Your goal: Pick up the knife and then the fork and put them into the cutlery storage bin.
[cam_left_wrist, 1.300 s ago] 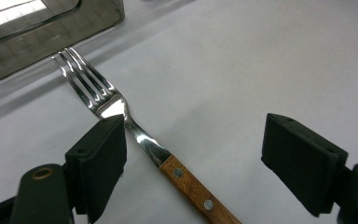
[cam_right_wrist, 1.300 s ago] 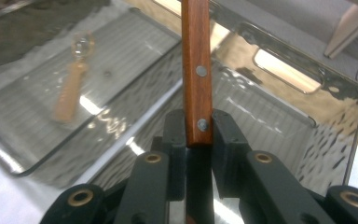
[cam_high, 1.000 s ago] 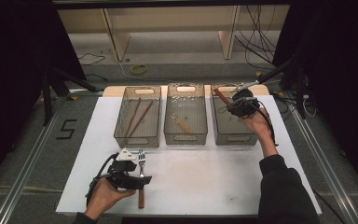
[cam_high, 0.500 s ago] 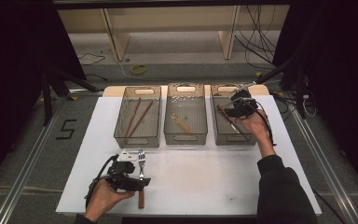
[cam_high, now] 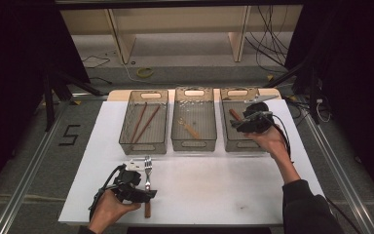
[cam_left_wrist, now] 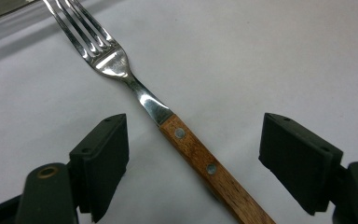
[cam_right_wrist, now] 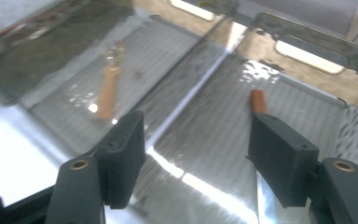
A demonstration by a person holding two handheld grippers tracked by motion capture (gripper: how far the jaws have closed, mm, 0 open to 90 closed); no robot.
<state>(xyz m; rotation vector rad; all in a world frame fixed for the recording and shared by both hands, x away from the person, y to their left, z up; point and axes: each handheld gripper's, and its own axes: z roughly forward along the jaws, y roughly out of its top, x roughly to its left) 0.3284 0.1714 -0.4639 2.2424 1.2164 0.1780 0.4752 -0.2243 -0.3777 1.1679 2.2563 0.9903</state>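
1. The polished steel fork with a riveted brown wooden handle [cam_left_wrist: 168, 121] gleams.
2. The white matt table sheet [cam_high: 214, 185] looks smooth.
3. The shiny wire-mesh metal baskets [cam_high: 193, 141] glint.
4. The black gripper pads [cam_left_wrist: 100, 161] look dull.

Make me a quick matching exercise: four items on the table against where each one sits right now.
Things:
1. fork
2. chopsticks
3. spoon
4. right gripper

Places:
A. middle basket
B. over the right basket
C. left basket
D. on the white tabletop, between the open jaws of the left gripper

Pairs: 1-D, 2-C, 3-A, 4-B
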